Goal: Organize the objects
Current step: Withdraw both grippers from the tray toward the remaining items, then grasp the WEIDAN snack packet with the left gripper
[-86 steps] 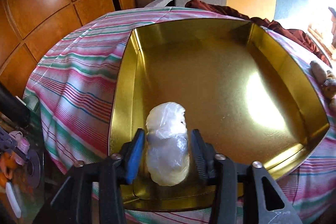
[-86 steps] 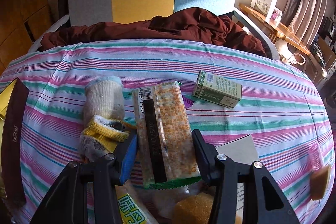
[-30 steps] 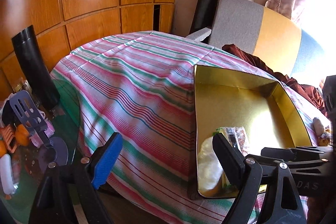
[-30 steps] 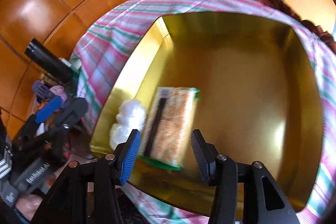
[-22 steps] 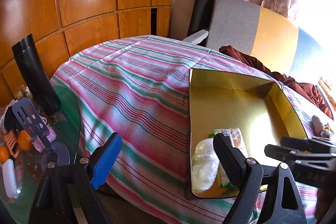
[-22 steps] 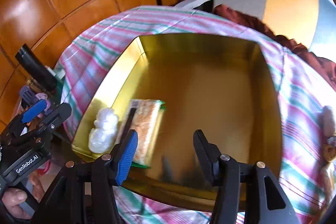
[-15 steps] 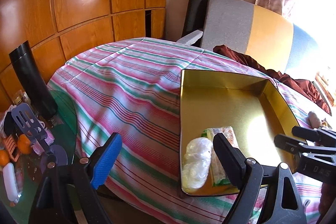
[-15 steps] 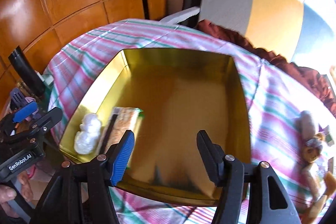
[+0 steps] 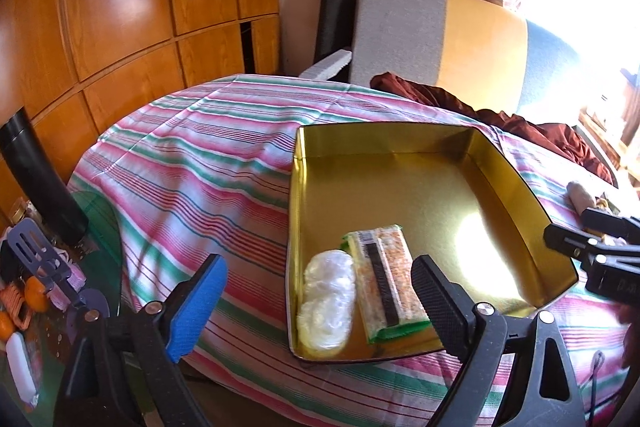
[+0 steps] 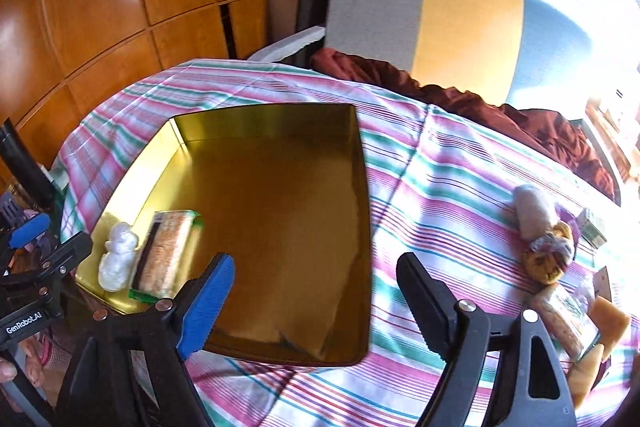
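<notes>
A gold tin tray (image 9: 516, 183) (image 10: 362, 195) sits on the striped tablecloth. In its near-left corner lie a white plastic-wrapped bundle (image 9: 326, 301) (image 10: 117, 261) and a snack packet (image 9: 386, 283) (image 10: 166, 251), side by side. My left gripper (image 9: 316, 297) is open and empty, held off the tray's near-left corner. My right gripper (image 10: 314, 293) is open and empty, above the tray's right edge. Rolled gloves (image 10: 540, 227), more snack packets (image 10: 564, 315) and a sponge (image 10: 608, 319) lie on the cloth at the right.
A grey, yellow and blue chair (image 10: 440, 15) with a dark red cloth (image 10: 460, 95) stands behind the table. A black cylinder (image 9: 36, 183) and kitchen items (image 9: 36, 267) are on a glass surface at the left. Wooden panels (image 9: 120, 7) line the wall.
Both grippers released their items into the tray and pulled back. The right gripper has swung rightward, bringing the gloves and packets into view. The left gripper has drawn back to the left.
</notes>
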Demonstrator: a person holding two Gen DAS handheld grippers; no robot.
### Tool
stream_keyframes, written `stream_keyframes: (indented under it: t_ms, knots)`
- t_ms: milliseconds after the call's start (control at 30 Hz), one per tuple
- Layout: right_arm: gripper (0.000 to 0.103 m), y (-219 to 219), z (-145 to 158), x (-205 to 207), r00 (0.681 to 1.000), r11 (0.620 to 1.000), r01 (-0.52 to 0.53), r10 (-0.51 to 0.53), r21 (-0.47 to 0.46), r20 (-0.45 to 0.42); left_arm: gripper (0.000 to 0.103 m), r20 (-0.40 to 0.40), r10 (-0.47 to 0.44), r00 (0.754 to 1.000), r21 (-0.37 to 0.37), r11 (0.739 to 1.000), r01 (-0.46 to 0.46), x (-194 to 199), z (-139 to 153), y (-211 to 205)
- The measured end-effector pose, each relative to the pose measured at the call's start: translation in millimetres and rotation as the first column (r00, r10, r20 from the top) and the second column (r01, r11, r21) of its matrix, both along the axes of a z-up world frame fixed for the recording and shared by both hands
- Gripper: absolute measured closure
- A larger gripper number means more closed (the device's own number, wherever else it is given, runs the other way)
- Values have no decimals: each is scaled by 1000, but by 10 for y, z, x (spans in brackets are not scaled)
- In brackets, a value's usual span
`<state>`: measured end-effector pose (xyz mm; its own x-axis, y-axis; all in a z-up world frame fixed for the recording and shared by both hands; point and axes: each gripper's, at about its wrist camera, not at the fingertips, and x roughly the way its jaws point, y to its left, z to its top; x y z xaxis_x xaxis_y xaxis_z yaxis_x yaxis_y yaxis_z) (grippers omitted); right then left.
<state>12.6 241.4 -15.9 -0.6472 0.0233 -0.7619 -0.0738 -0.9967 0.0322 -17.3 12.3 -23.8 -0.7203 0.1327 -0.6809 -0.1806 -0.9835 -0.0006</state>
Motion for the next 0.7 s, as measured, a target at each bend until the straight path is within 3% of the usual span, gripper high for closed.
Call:
stream_keyframes:
  t_ms: [233, 400, 533, 700]
  knots:
    - [18, 663, 21, 241, 987, 987, 158, -158, 5, 1, 7, 16, -64, 998, 8, 998, 64, 0, 18, 197]
    - [17, 1405, 100, 607, 942, 941, 337, -337, 24, -12, 6, 25, -137, 990, 18, 990, 137, -17, 59, 433]
    - [17, 2086, 178, 1022, 863, 863, 504, -505, -28, -25, 6, 36, -224, 974, 44, 974, 222, -18, 108, 712]
    - [17, 2854, 185, 1568, 706, 703, 694, -707, -154, -46, 6, 30, -369, 929, 57, 929, 367, 70, 229, 1216]
